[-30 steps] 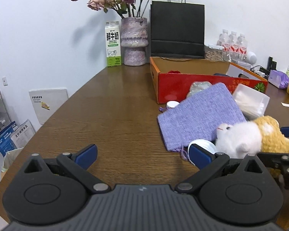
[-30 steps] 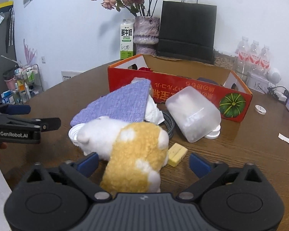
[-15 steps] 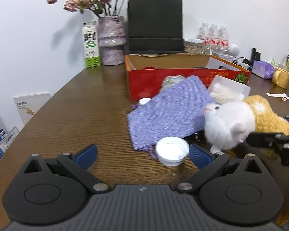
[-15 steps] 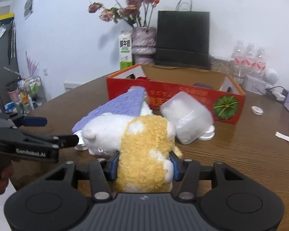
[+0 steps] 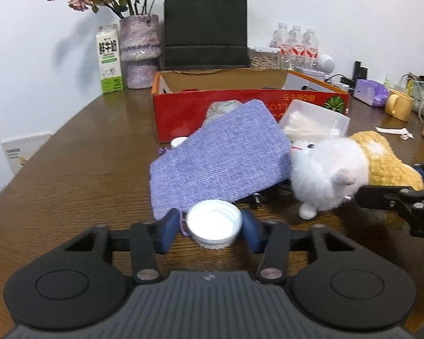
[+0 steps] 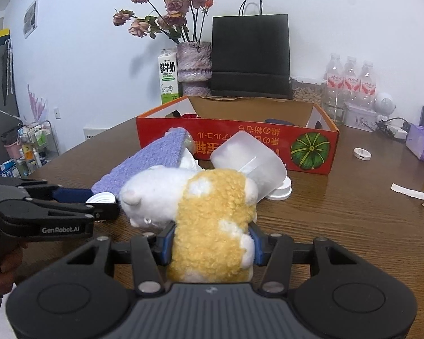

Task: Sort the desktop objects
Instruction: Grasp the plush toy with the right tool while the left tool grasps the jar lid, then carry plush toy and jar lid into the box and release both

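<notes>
So starting over on the left side, there's a milk carton [image 5: 108, 60] and a vase of dried roses [image 5: 140, 49] against the wall, with a black paper bag [image 5: 205, 26] right next to them. The left gripper [image 5: 212, 227] is down low on the wooden table [image 5: 79, 166] with its 2 blue pads closed in around a white plastic lid [image 5: 213, 224], which sits open side up; the right pad looks like it's touching the rim, the left one I honestly can't tell. Just behind the lid is a purple woven pouch [image 5: 222, 166] leaning up against the red cardboard box [image 5: 240, 104]. Moving right, a clear plastic container [image 6: 250, 159] is tipped on its side in front of the box. Then the right gripper [image 6: 212, 244] has its fingers clamped tight on the yellow back end of a white and yellow plush toy [image 6: 209, 212], head pointing toward the lid. Way off right there are 3 water bottles [image 6: 350, 82] by the wall.
</notes>
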`<state>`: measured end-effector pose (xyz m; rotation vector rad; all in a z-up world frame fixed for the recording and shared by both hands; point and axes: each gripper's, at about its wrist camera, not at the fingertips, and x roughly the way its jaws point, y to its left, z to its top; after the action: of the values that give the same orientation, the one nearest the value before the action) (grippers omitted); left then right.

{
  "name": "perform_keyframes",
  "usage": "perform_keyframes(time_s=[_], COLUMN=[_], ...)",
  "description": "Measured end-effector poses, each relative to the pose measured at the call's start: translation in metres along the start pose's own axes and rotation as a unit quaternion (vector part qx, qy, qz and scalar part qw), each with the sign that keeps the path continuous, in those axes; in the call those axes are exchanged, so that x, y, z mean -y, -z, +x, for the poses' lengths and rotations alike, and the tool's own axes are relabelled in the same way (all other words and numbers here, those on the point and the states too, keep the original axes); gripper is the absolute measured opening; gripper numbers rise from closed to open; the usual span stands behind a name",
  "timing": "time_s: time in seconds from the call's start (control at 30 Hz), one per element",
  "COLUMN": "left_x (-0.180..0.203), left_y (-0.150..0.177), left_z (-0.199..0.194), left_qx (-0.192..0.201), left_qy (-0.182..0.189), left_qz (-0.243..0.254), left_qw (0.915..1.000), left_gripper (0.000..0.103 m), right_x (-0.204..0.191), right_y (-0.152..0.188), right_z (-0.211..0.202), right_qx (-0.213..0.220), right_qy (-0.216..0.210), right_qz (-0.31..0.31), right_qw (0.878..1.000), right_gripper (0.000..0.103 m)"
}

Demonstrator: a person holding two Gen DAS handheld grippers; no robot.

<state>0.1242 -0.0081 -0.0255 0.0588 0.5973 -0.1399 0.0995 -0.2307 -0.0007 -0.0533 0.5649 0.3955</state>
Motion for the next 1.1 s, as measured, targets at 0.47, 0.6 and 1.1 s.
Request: perform_keyframes(time_s=[0.47, 0.6, 1.1], left_x=[-0.002, -0.002, 0.002], left_y=[-0.004, -0.009, -0.042], left_z=[-0.016, -0.02, -0.029], left_qx=[0.021, 0.031, 0.071], left_qy=[0.0, -0.001, -0.004], left_qz=[-0.001, 0.001, 0.013], left_qw=[0.9998, 0.9995, 0.9974], left_gripper=[0.041, 0.041, 0.041], right_x=[0.001, 0.0, 0.0], right_y=[-0.002, -0.004, -0.027], right_z=[-0.005, -0.008, -0.018], right_qx=[0.009, 0.014, 0.052], right_qy=[0.0, 0.0, 0.002], right_qz=[0.002, 0.0, -0.01], right_qw=[1.0, 1.0, 0.999], right_gripper=[0.049, 0.049, 0.049])
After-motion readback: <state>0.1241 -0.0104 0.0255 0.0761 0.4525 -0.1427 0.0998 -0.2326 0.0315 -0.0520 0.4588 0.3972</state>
